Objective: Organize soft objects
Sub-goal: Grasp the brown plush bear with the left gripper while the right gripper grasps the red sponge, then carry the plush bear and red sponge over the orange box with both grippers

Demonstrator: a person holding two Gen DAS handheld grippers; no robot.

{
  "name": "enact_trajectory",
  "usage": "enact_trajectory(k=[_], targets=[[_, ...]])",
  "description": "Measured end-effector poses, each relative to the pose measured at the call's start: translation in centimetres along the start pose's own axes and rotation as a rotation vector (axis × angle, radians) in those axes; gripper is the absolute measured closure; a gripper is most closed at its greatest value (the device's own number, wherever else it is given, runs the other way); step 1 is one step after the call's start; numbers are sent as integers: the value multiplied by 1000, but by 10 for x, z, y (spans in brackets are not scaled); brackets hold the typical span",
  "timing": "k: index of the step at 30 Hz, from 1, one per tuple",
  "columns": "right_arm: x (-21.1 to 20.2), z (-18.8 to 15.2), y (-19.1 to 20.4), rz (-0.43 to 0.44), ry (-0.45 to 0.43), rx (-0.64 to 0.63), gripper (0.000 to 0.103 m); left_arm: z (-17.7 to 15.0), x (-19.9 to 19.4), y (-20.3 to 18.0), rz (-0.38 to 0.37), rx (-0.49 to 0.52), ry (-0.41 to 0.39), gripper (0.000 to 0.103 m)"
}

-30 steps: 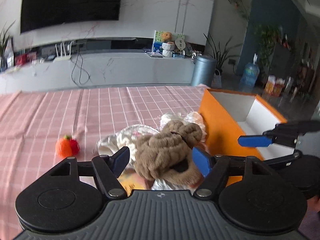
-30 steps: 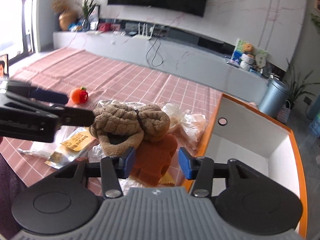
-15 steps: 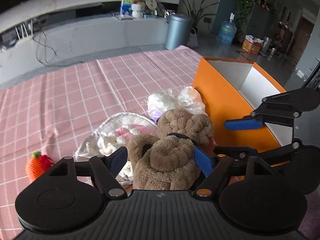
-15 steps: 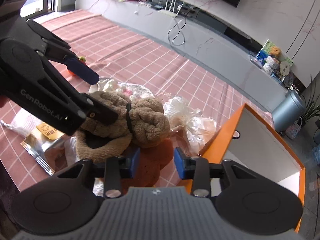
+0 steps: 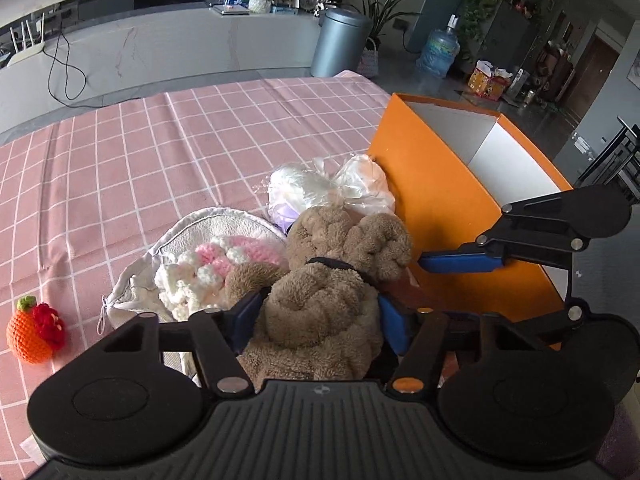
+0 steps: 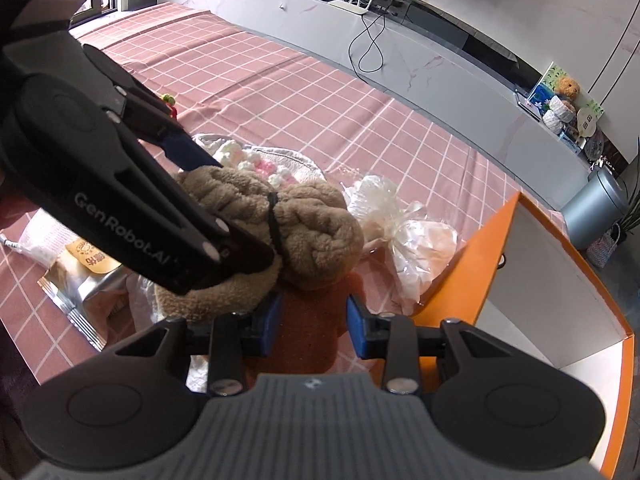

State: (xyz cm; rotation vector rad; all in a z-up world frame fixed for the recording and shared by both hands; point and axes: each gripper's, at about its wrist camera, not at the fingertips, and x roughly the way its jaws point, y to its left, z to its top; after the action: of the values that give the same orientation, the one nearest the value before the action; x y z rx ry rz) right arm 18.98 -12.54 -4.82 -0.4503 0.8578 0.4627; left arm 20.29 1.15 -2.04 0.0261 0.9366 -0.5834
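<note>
Pink checked cloth covers the worktop [image 5: 200, 152]. Nearest, left gripper [image 5: 318, 318] has its fingers clamped on the brown plush roll [image 5: 328, 280], which sits on the pile. Right gripper [image 6: 312, 320] fingers straddle the rust-brown soft piece [image 6: 312, 332]; grip firmness unclear. Orange box [image 5: 432, 200] looks empty where visible, so sorting has barely begun. Left to do: white pouch with pink-white knit [image 5: 208, 256], clear bagged bundle [image 5: 340, 188] against the box wall, crochet carrot [image 5: 32, 332] well apart. Snack packet [image 6: 84, 268] clutters the pile edge.
</note>
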Motion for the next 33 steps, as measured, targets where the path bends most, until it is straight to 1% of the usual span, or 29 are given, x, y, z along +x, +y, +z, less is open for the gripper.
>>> enact_trajectory(k=[2, 5, 7, 11, 13, 15, 16, 17, 18, 19, 23, 26, 29, 33], targets=[[-2, 0, -2, 6, -2, 6, 68, -2, -2, -4, 13, 9, -13, 39], [-4, -1, -5, 16, -2, 16, 68, -4, -9, -7, 24, -4, -45, 44], [-7, -1, -7, 28, -2, 25, 67, -5, -18, -6, 31, -32, -80, 44], [-15, -3, -13, 73, 0, 79, 63, -10, -48, 1, 46, -122, -179, 45], [-18, -2, -13, 100, 3, 104, 55, -13, -59, 7, 85, -165, -205, 45], [-20, -1, -10, 130, 7, 110, 51, -18, -66, 10, 144, -179, -222, 45], [-20, 0, -7, 145, 9, 108, 44, -21, -67, 11, 166, -186, -222, 45], [-19, 2, -4, 154, 13, 102, 40, -24, -68, 13, 172, -200, -218, 45], [-17, 3, 1, 156, 24, 94, 32, -28, -67, 15, 170, -218, -218, 45], [-14, 4, 5, 153, 38, 89, 30, -30, -66, 17, 167, -233, -219, 45], [3, 11, 12, 131, 115, 110, 30, -42, -61, 17, 204, -235, -212, 45], [16, 14, 13, 98, 169, 123, 30, -48, -58, 20, 179, -260, -212, 45], [25, 14, 16, 75, 196, 110, 29, -59, -55, 20, 171, -265, -222, 45], [33, 16, 16, 62, 223, 114, 29, -62, -54, 18, 167, -275, -219, 45]])
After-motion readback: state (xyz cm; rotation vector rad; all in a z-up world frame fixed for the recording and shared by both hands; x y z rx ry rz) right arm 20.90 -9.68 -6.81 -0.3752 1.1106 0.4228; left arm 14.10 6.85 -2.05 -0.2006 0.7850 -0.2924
